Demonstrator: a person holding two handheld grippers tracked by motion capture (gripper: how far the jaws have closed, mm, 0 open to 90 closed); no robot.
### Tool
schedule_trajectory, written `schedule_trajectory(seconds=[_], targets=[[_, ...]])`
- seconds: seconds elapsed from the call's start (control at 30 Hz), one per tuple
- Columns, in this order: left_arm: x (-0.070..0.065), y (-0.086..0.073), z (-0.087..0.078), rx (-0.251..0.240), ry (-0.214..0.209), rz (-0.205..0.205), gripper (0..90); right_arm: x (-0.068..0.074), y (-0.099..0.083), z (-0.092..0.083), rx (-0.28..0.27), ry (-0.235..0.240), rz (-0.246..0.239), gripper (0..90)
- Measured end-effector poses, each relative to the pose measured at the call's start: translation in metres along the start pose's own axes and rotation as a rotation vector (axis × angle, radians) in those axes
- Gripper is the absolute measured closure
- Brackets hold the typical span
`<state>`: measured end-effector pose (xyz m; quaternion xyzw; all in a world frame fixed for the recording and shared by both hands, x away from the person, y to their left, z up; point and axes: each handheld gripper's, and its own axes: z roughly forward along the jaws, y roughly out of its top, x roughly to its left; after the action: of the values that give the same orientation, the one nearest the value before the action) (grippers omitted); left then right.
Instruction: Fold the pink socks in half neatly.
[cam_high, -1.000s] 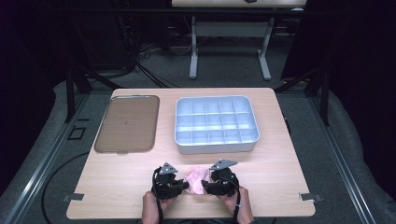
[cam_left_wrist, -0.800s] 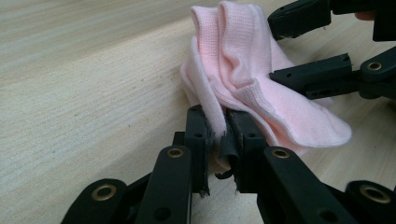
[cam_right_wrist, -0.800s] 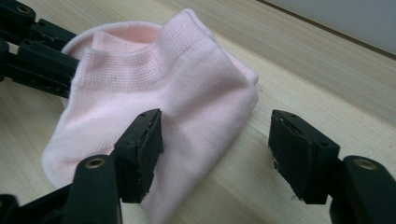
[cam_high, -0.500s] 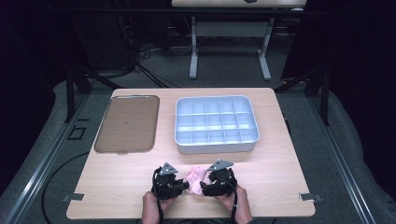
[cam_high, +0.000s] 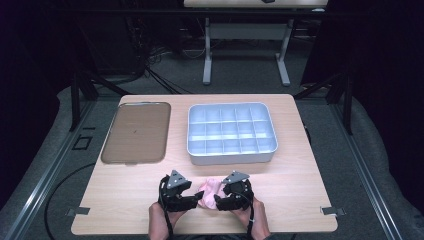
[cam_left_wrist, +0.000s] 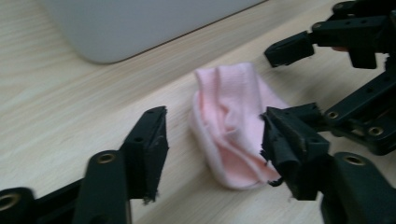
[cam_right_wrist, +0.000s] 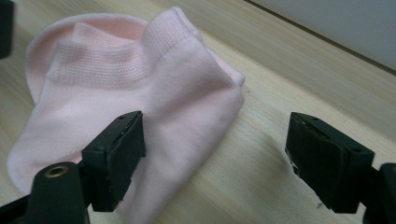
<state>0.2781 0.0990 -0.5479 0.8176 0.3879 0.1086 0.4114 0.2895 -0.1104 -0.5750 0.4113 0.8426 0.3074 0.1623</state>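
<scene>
The left gripper (cam_high: 196, 199) has just been opening its jaws: they stand apart, the pink sock (cam_left_wrist: 236, 123) lying loose between and beyond them, one pad close against its edge but not pinching it. The right gripper (cam_high: 220, 200) is released as well, jaws spread wide, one pad hanging over the sock's body and the other over bare wood. So neither tong grasps anything.

The sock lies folded or bunched on the near middle of the wooden table (cam_high: 295, 185), between the two grippers, its ribbed cuff turned to the far side in the left gripper view. Just beyond it stands the white compartment tray (cam_high: 231, 133), its cells empty as far as I can see, and to the far left a flat brown tray (cam_high: 136, 132).

My reading: the folding is done or paused and the sock has been let go. The next move calls for one gripper to close on the bundle without unfolding it, then lift it to a cell.

No brand, label or writing is readable anywhere
</scene>
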Motion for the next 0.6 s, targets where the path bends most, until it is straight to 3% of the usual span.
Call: schedule_trajectory(seconds=[0.13, 0.23, 0.4, 0.6], targets=[[-0.012, 0.003, 0.016, 0.067, -0.019, 0.09, 63.0, 0.004, -0.001, -0.003, -0.022, 0.004, -0.048, 34.8], [-0.013, 0.0, 0.026, 0.109, 0.016, 0.106, 73.9, 0.008, -0.003, -0.005, -0.044, 0.01, -0.09, 54.4], [-0.009, -0.005, 0.027, 0.124, 0.022, 0.103, 80.0, 0.009, -0.003, -0.006, -0.042, 0.058, -0.111, 76.9], [-0.009, -0.007, 0.026, 0.123, 0.034, 0.118, 83.2, 0.003, -0.003, -0.006, -0.037, 0.095, -0.085, 80.1]])
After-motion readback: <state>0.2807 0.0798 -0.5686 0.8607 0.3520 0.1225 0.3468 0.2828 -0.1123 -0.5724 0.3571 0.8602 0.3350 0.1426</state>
